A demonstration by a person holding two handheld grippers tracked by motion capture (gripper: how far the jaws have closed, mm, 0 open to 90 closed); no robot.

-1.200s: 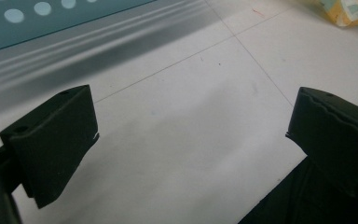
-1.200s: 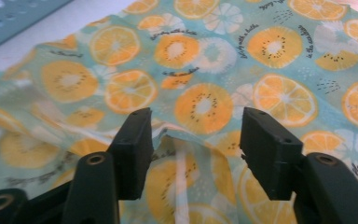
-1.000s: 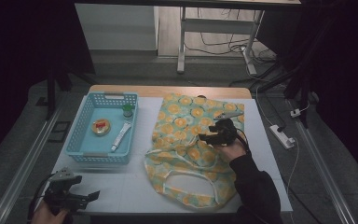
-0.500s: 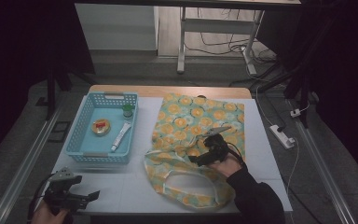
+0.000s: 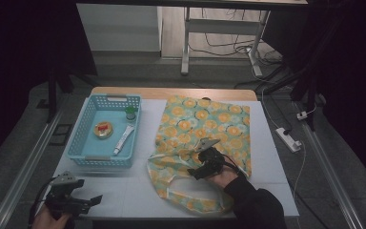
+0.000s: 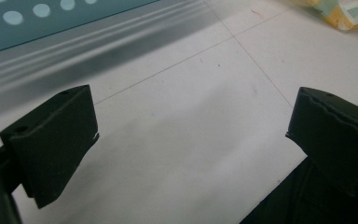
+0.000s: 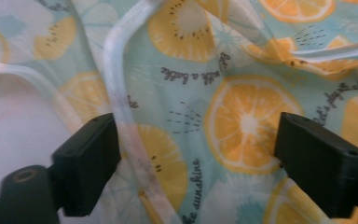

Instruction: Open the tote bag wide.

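Bag point(image 5: 205, 129) lies flat on the desk point(image 5: 138, 191); right tongs point(image 5: 201, 168) hover wide open, empty, over its strap point(image 7: 121, 121), likely to grip. Left tongs point(image 5: 83, 202) wait open, empty.

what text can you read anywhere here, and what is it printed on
"let's milk a bottle": roughly how the script on the fruit-print bag reads in the right gripper view; the lettering is hard to make out.
"sunshine": on the same bag, low between the right tongs; a word before it is cut off.
"let's play...": at the bag's right edge, rest cut off.
The small jar, the tube and the bottle in the blue basket: too small to read.
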